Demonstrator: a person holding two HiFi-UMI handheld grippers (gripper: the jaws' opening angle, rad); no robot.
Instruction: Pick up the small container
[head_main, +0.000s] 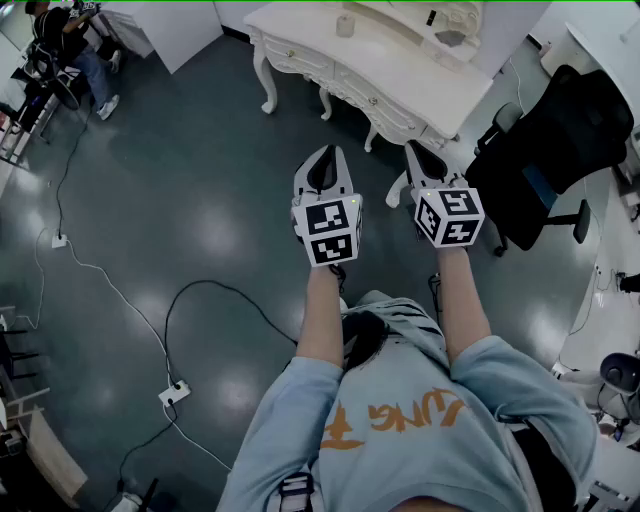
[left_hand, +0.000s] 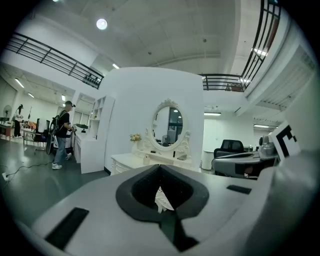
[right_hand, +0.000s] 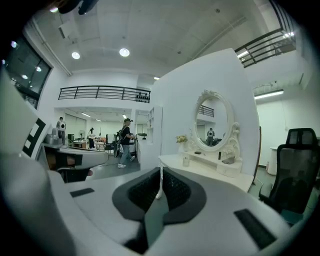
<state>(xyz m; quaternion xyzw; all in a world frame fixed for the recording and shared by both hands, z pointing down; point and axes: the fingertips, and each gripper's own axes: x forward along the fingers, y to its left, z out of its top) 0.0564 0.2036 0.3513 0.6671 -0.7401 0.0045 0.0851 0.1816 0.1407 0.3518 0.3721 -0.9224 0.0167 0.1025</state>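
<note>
1. Head view shows a glossy dark grey-green floor (head_main: 200, 180) filling most of the frame, with a white power strip (head_main: 174, 393) lying on it at lower left.
2. An ornate white dressing table with curved legs (head_main: 400, 75) stands at the top centre. Its tabletop carries an oval mirror in a carved white frame (left_hand: 168, 125), which both gripper views face.
3. A black office chair (head_main: 560, 150) stands just to the right of the dressing table.
4. A person in a dark top and jeans (head_main: 70, 50) stands at the upper left, well apart from the table.
5. The left claw (head_main: 325, 158) is held out over the bare floor, near the table's front edge but not reaching it. In the left gripper view its tips meet, leaving only a diamond-shaped hollow between the black pads (left_hand: 137, 187). Nothing is gripped.
6. The right claw (head_main: 415, 152) is level with the left one and just beside it, pointing at the same table. In the right gripper view its jaws are fully closed and hold nothing.
7. A small pale cylindrical container (head_main: 345, 25) stands upright on the tabletop in front of the mirror. It is well apart from both claws and neither touches it.
</note>
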